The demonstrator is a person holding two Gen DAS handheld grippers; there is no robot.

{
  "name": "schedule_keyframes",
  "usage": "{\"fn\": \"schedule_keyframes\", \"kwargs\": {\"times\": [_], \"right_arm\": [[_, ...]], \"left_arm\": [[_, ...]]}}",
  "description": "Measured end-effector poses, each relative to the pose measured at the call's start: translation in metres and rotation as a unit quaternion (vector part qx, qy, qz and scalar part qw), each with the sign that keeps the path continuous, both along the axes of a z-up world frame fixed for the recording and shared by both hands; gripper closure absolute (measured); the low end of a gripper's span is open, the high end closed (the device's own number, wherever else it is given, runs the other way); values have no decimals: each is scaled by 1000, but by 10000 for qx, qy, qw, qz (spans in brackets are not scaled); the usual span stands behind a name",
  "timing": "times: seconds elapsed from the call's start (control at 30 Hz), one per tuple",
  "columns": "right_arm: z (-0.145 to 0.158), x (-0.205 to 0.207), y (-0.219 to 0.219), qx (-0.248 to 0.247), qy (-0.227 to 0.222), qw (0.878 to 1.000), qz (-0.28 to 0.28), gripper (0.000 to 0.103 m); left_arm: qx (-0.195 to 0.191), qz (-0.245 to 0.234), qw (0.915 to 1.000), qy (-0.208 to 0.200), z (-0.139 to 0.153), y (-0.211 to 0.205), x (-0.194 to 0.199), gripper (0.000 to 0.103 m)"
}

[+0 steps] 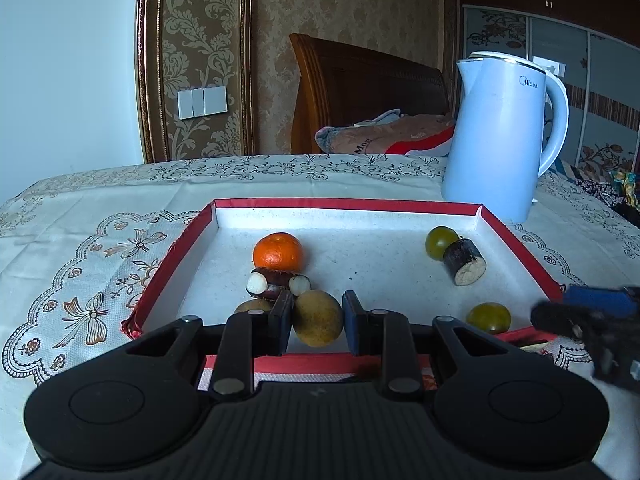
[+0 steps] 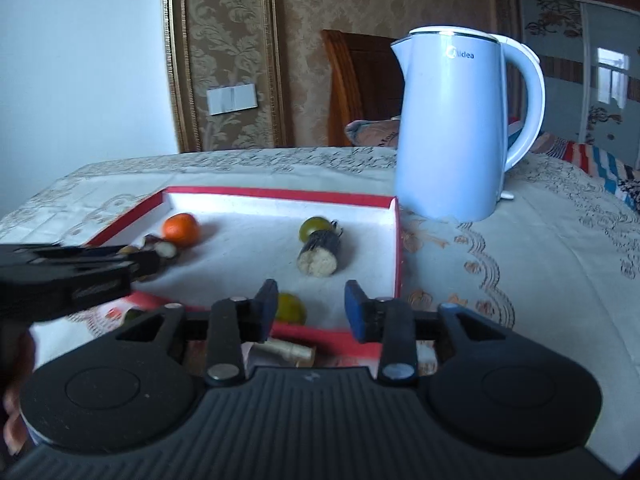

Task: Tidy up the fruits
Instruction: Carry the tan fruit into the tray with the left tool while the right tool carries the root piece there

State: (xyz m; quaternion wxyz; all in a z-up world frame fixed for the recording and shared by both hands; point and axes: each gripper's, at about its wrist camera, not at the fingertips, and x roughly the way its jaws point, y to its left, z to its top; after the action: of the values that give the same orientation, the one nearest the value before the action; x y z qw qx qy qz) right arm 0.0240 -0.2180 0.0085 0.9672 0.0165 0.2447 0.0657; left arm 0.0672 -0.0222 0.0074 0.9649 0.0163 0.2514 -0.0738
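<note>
Red-rimmed and lined in white, the shallow tray (image 1: 256,203) sits on the cloth-covered counter (image 1: 80,240) near its front edge, with a pale blue kettle (image 1: 496,136) standing just beyond the tray's far right corner. Fruit is scattered inside: an orange (image 1: 278,251) with a dark, white-ended piece (image 1: 276,282) touching its near side, a green fruit (image 1: 440,242) against a dark cut stub (image 1: 466,262) toward the far right, and another green fruit (image 1: 489,317) near the tray's front right.

The left gripper (image 1: 318,316) hangs over the tray's front edge with its jaws parted around a tan round fruit (image 1: 318,318); the left pad looks to touch it, the right pad stands apart, so it is not clamped. The right gripper (image 2: 312,308) is likewise spread, holding nothing, with the near green fruit (image 2: 291,308) just beside its left pad. That view is blurred, so whether pad and fruit touch cannot be told.

The step in hand appears to be grasping the tan fruit with the left gripper. The next move calls for centring the jaws on it and closing gently, since a round fruit may roll away or knock the cluster behind it.
</note>
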Motion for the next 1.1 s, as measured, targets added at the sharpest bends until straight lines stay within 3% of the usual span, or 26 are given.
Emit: {"fn": "schedule_keyframes", "kwargs": {"times": [0.07,0.17,0.33,0.5,0.63,0.8,0.97,1.1], "right_arm": [[-3,-11,-2,117,95,9999,79,49],[-10,-18,2,60,180,9998,72,41],[-23,-5,10,-53,475,9989,15,41],[-33,6,13,-3,672,9977,68,66],[-32,5,12,69,628,9980,92,67],[-25,-6,10,78,402,9991,96,67],[-5,-21,9,-86,-229,9997,-54,67],[5,0,10,-295,-327,9989,-175,67]], "left_arm": [[-6,-8,10000,-7,0,0,0,77],[-19,8,10000,15,0,-1,2,77],[21,74,9998,202,-7,-2,10,77],[-29,105,9995,313,-10,0,13,77],[-41,102,9994,324,-11,1,12,77],[-47,104,9994,319,-11,1,13,77],[-80,83,9994,328,-10,0,14,77],[-2,47,9996,296,-9,-7,17,77]]}}
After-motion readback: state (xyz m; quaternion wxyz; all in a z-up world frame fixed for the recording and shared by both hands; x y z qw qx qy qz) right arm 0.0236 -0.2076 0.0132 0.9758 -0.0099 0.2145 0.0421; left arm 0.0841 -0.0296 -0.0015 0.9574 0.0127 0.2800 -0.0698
